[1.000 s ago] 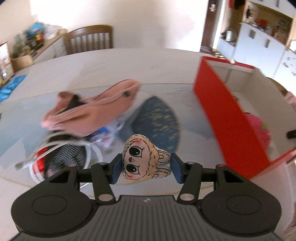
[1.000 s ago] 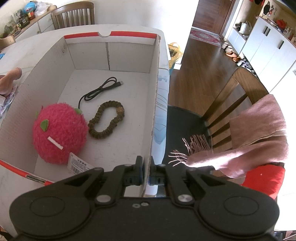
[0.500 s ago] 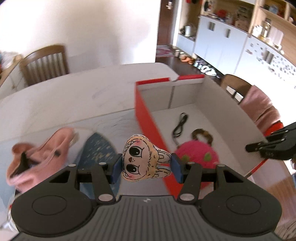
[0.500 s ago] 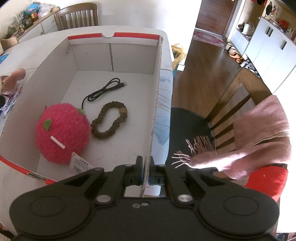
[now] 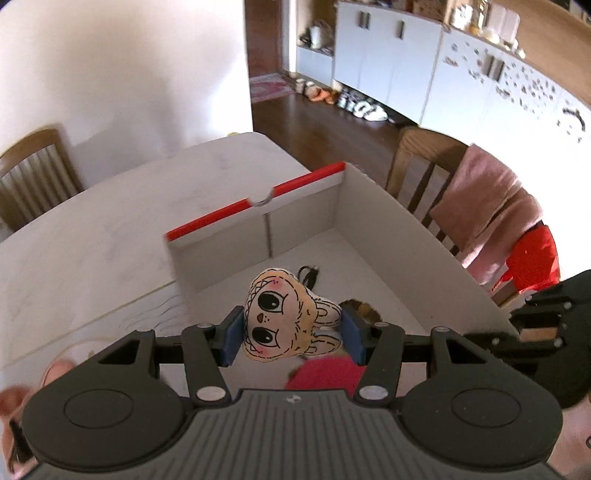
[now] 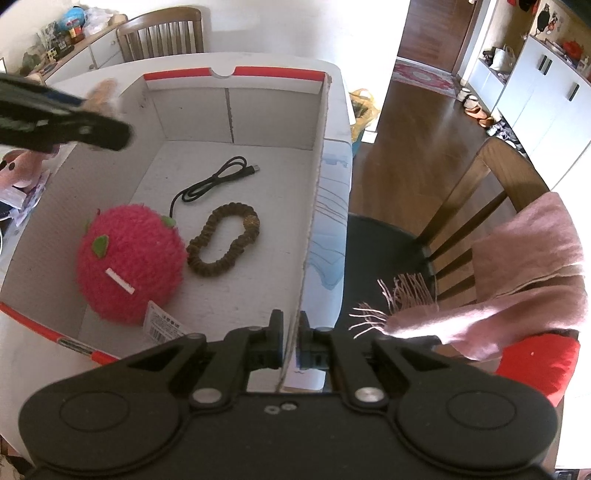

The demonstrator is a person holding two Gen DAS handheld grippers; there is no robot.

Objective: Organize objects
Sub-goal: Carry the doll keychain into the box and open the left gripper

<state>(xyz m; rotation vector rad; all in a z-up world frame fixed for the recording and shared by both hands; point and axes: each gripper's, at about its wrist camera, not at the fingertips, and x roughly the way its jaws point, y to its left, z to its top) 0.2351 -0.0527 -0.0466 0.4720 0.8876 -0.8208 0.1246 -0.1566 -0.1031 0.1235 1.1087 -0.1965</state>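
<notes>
A small beige plush doll head (image 5: pixel 280 321) with big black eyes is pinched between the blue pads of my left gripper (image 5: pixel 291 330). It hangs above the open white cardboard box (image 5: pixel 406 251) with red rims. On the box floor lie a fluffy pink ball (image 6: pixel 129 262), a black cable (image 6: pixel 214 181) and a brown scrunchie (image 6: pixel 223 240). My right gripper (image 6: pixel 290 332) is shut on the top edge of the box's right wall (image 6: pixel 314 206). In the right wrist view the left gripper (image 6: pixel 103 129) shows blurred over the box's left wall.
The box stands on a white table (image 5: pixel 92 240). A wooden chair (image 6: pixel 480 206) draped with a pink scarf (image 6: pixel 517 266) is right of the box. A pink pouch (image 6: pixel 18 173) lies left of it. Another chair (image 6: pixel 162 33) stands at the far side.
My left gripper has swung right with the doll head, from above the pink pouch and dark mat to above the box. The right gripper kept its hold on the box wall.
</notes>
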